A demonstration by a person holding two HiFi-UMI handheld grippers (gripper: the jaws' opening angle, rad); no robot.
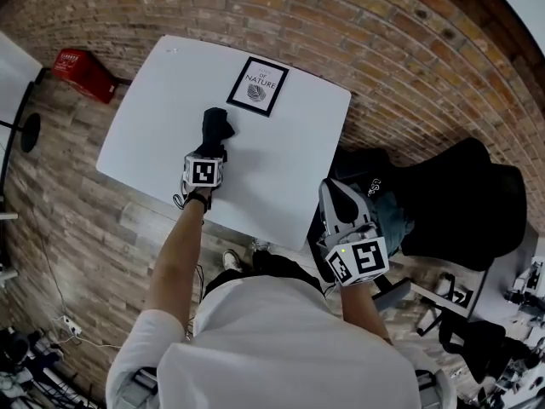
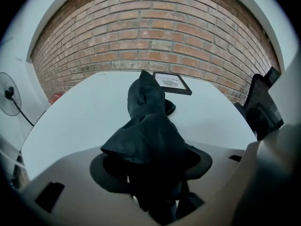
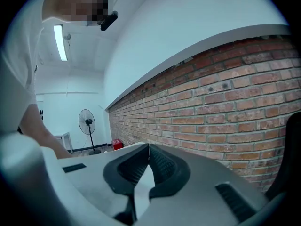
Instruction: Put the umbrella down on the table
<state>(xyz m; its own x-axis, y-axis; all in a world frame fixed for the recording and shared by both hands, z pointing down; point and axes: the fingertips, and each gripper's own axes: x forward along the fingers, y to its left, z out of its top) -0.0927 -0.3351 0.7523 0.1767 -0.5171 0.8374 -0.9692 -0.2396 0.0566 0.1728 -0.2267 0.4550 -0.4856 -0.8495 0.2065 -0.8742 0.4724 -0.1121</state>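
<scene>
The black folded umbrella (image 1: pixel 216 126) lies along the white table (image 1: pixel 289 164), its far end resting on the top. My left gripper (image 1: pixel 211 150) points steeply down at its near end. In the left gripper view the umbrella (image 2: pixel 150 126) fills the space between the jaws of the left gripper (image 2: pixel 151 165), which stand wide, with thin slivers of table showing on either side of its lower part. My right gripper (image 1: pixel 335 188) hangs off the table's right edge, shut and empty. In its own view the right gripper (image 3: pixel 148 147) has its tips meeting.
A framed print (image 1: pixel 258 85) lies at the table's far side, just beyond the umbrella's tip (image 2: pixel 171 83). A black chair (image 1: pixel 460 194) stands to the right by the brick wall. A red crate (image 1: pixel 83 73) sits on the floor at the left, and a fan (image 3: pixel 87 121) stands farther off.
</scene>
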